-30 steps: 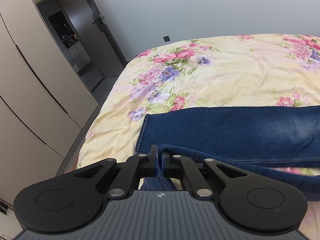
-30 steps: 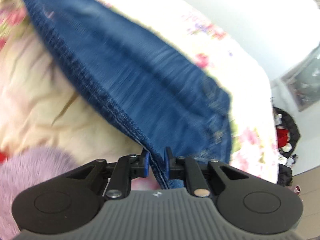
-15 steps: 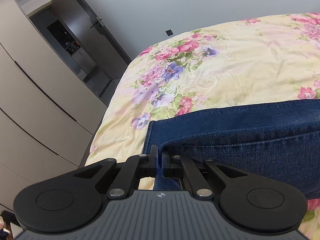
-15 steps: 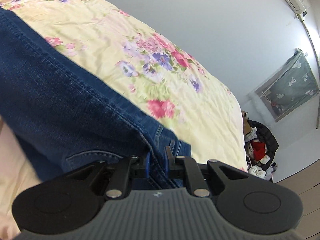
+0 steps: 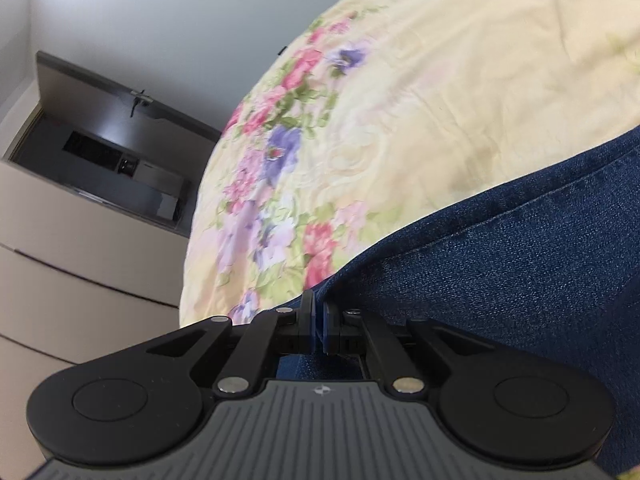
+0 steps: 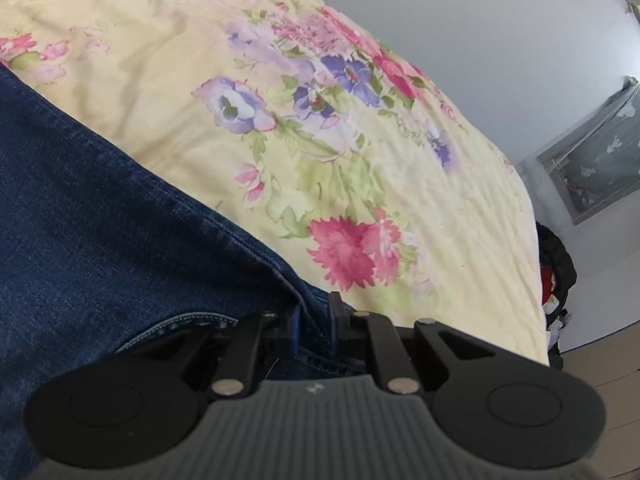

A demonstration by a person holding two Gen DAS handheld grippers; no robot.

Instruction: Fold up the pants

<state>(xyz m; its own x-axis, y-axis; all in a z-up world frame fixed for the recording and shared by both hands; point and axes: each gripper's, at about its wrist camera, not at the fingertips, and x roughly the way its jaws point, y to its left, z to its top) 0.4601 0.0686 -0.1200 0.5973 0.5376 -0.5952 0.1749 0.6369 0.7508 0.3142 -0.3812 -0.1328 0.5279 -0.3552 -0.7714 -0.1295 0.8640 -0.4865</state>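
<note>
A home bedroom. A bed covered by a pale yellow floral bedspread fills both views. Beside it stand tall beige wardrobe doors and an open dark door. Plain grey walls, a curtained window and a heap of clothes show beyond.

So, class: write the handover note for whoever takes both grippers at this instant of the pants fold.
Left gripper: shut on the jeans, at the edge near the leg end.
Right gripper: shut on the jeans, at the waist end by the pocket stitching.
The jeans stretch across the floral bedspread, with both held edges low over it.
Done: one lengthwise fold looks nearly laid.
Left: set the edges down, let go, smooth, then probably fold crosswise.
</note>
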